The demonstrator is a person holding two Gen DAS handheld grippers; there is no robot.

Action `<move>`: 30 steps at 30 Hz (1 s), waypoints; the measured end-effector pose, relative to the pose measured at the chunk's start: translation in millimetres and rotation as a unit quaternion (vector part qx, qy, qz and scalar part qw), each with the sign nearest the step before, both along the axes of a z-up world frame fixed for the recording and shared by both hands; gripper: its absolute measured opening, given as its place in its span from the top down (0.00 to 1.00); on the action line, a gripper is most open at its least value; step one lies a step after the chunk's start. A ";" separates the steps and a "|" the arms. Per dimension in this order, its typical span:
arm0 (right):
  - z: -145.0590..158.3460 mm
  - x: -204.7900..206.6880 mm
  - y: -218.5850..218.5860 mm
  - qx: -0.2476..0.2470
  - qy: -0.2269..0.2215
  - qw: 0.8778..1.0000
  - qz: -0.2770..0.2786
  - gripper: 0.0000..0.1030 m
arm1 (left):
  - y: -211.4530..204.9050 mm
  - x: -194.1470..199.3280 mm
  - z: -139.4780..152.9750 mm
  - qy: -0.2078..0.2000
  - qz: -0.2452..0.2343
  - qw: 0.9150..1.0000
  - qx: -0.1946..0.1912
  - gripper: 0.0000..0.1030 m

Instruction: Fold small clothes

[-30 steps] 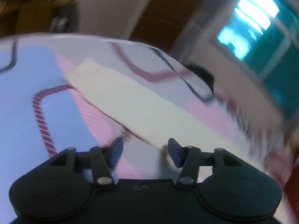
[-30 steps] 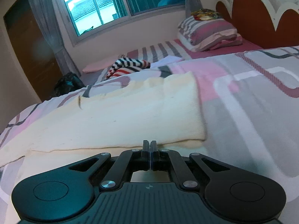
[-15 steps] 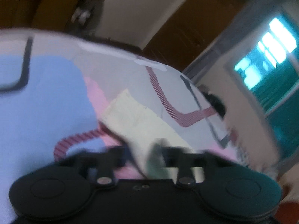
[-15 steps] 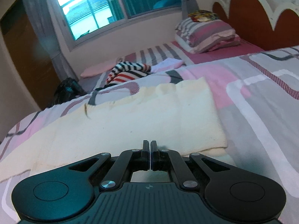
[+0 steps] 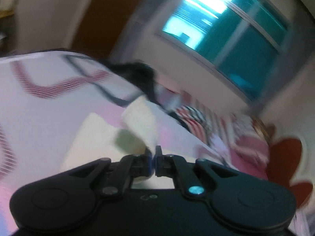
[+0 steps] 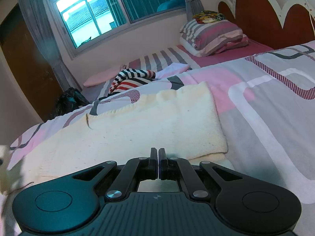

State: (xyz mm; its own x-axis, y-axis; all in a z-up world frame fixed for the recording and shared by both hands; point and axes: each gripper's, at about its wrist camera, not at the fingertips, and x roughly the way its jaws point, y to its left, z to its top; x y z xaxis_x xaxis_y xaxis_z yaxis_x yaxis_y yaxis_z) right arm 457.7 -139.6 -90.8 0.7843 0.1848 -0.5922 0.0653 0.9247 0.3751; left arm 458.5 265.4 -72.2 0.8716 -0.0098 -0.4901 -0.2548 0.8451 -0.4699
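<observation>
— On the patterned bedspread (image 6: 275, 106), where did the cream garment (image 6: 137, 129) lie?

— Spread across the near part of the bed, already doubled once, its upper layer ending in a straight edge to the right. A striped piece of clothing (image 6: 133, 78) sat far behind it, near the window (image 6: 110, 9), well apart.

— And the left gripper (image 5: 153, 153)?

— Its jaws were pinched together on a corner strip of the cream cloth, which rose from the bed and hung from the tips. That view was badly blurred, so I couldn't tell how much fabric was caught.

— The right gripper (image 6: 158, 153)?

— Jaws fully together at the garment's near edge. Whether cloth was trapped between them I couldn't tell; the tips hid it.

— Which step, would you say?

— Likely a second fold: left end lifted, ready to be carried over.

— What did the next move call for?

— Probably bringing the lifted corner across onto the flat part, edges matched, while the right side kept the near edge from sliding.
</observation>
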 end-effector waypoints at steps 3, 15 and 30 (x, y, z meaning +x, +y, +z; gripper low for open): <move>-0.3 0.0 -6.8 0.006 0.000 1.000 -0.002 1.00 | -57.5 17.1 -2.7 0.007 -0.058 0.998 0.027 0.99; 3.9 0.2 -28.0 0.040 -0.010 0.999 -0.004 1.00 | -215.9 45.8 -37.9 0.041 -0.196 0.975 0.095 0.98; -0.2 20.5 32.2 0.064 -0.005 0.992 0.106 0.69 | -139.0 -31.1 -30.0 0.040 -0.095 0.980 0.168 0.47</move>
State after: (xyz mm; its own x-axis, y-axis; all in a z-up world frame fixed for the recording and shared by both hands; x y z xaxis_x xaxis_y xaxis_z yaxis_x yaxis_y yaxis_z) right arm 478.2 -107.4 -91.0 0.7247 0.4198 -0.5465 -0.1302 0.8622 0.4896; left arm 427.4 126.4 -102.2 0.8283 0.0060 -0.5602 -0.1027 0.9846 -0.1413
